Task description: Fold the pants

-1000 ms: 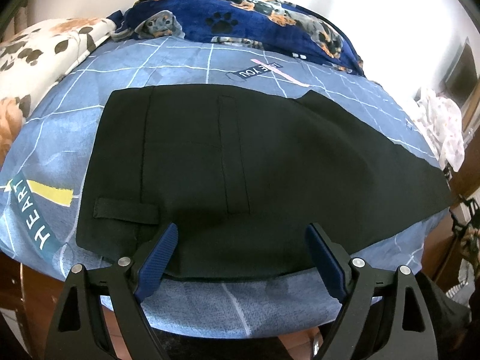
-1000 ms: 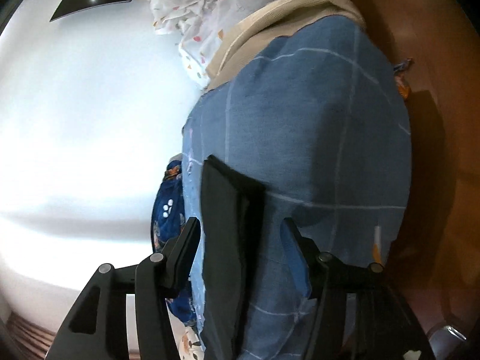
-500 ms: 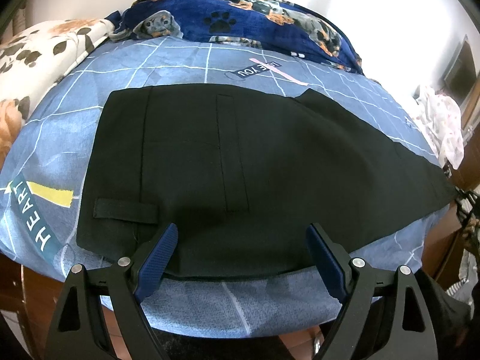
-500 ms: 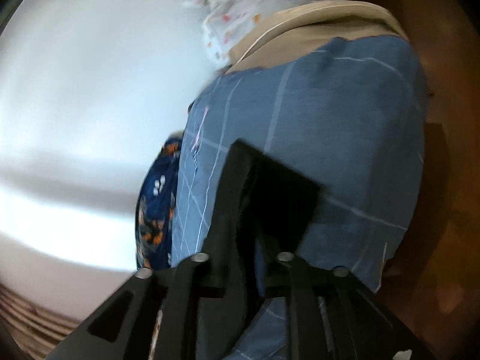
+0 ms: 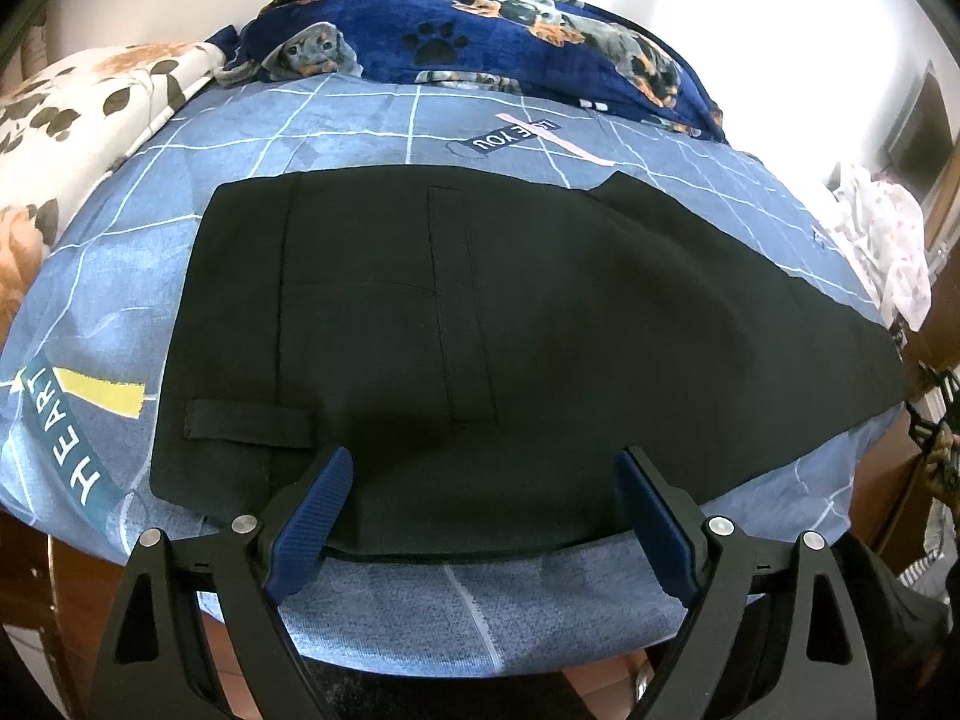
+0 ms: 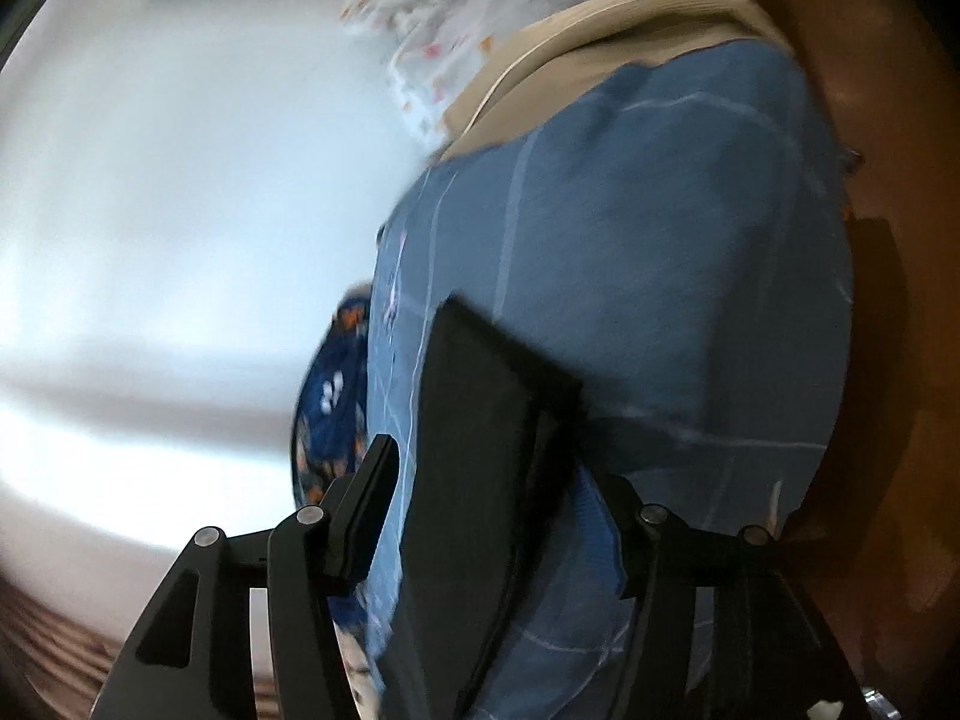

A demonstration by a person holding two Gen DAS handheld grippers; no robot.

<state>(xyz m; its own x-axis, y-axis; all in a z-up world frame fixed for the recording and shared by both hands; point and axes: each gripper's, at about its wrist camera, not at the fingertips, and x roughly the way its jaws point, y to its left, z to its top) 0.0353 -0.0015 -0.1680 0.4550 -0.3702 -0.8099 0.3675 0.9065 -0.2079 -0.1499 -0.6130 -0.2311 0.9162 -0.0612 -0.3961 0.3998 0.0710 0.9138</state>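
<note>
Two claws spread, left gripper over black pants, right gripper just reopening around blurred hem, touching unclear.

Blue grid bedsheet, dog-print navy blanket, floral pillow.

We see the right gripper with jaws just reopened, spread either side of the black pants leg end; pads don't seem to press on it. Pants lie on the blue grid bedsheet. Frame is blurred. White patterned cloth is at the top, brown floor on the right.
</note>
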